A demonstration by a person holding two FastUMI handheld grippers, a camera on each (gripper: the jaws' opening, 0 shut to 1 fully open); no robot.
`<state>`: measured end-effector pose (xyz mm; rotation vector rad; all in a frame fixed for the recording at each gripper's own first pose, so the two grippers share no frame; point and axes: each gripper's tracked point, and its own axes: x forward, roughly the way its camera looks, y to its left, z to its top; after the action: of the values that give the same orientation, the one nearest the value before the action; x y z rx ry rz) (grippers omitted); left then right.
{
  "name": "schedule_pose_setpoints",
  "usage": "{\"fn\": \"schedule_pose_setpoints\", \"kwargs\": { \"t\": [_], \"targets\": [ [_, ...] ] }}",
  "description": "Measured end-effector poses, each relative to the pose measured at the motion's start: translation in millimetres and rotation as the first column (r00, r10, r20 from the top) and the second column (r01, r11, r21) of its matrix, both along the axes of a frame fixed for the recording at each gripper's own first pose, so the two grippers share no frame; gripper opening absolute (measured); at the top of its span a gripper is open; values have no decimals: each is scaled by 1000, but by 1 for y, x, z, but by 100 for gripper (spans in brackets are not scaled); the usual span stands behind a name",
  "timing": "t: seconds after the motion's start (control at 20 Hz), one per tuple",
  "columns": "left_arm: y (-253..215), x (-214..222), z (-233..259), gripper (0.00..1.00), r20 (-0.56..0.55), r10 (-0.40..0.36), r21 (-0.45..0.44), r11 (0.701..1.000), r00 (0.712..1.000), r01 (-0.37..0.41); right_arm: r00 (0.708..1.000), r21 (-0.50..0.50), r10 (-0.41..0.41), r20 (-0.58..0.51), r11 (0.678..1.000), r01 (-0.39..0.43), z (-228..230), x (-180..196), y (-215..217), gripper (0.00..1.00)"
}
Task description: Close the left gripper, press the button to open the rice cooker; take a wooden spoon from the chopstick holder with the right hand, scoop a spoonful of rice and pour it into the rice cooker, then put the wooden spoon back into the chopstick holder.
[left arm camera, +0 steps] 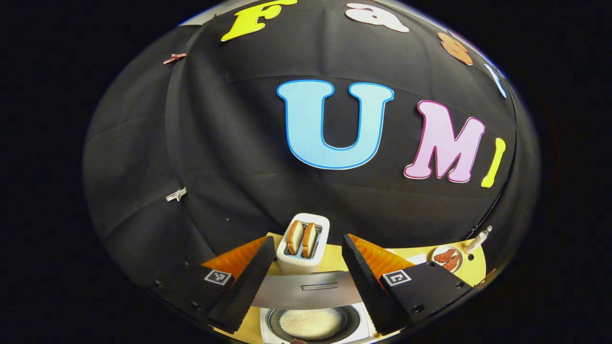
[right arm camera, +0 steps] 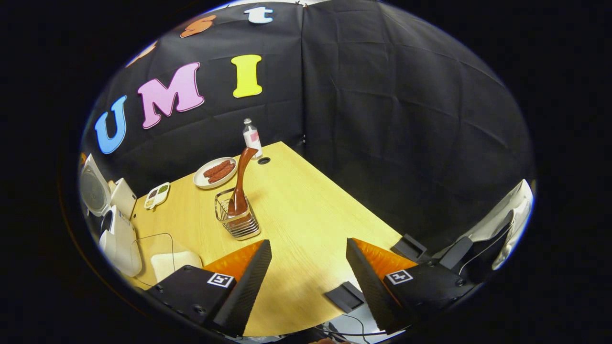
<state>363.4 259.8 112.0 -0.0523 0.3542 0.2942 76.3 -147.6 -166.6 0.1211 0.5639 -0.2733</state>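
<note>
Left gripper (left arm camera: 308, 282): held above the rice cooker (left arm camera: 311, 320), aimed out toward the booth wall and tilted slightly down, fingers spread wide with nothing between them. Rice cooker: directly beneath that gripper, lid (left arm camera: 306, 289) raised and standing between the two fingers in the left gripper view, inner pot showing a bed of white rice (left arm camera: 311, 322). Toaster (left arm camera: 303, 243): just behind the cooker's lid, white, two slices of bread standing in its slots. Plate (left arm camera: 447, 258): well to the right of the cooker, carrying reddish sausages, with a small bottle (left arm camera: 477, 240) beside it at the table's far edge. Right gripper (right arm camera: 308, 282): held high over the table (right arm camera: 306, 215), well apart from the cooker, angled down and across the wooden top, fingers wide apart and empty. Chopstick holder (right arm camera: 237, 217): wire basket ahead of the right gripper and to its left, standing on the table between gripper and plate. Wooden spoon (right arm camera: 240, 179): upright in the holder, bowl down, handle rising above the rim, untouched. Small divided dish (right arm camera: 157, 195): left of the holder. Cooker in the right gripper view: at the far left edge, white, lid up.
</note>
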Motion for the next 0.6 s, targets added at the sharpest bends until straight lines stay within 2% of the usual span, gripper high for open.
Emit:
{"fn": "schedule_pose_setpoints", "kwargs": {
  "t": [0.6],
  "targets": [
    [-39,-92,-70,99,-66,-15,-36,999,998,12,996,48,78,36,996,-79,5,9,32,99]
  ]
}}
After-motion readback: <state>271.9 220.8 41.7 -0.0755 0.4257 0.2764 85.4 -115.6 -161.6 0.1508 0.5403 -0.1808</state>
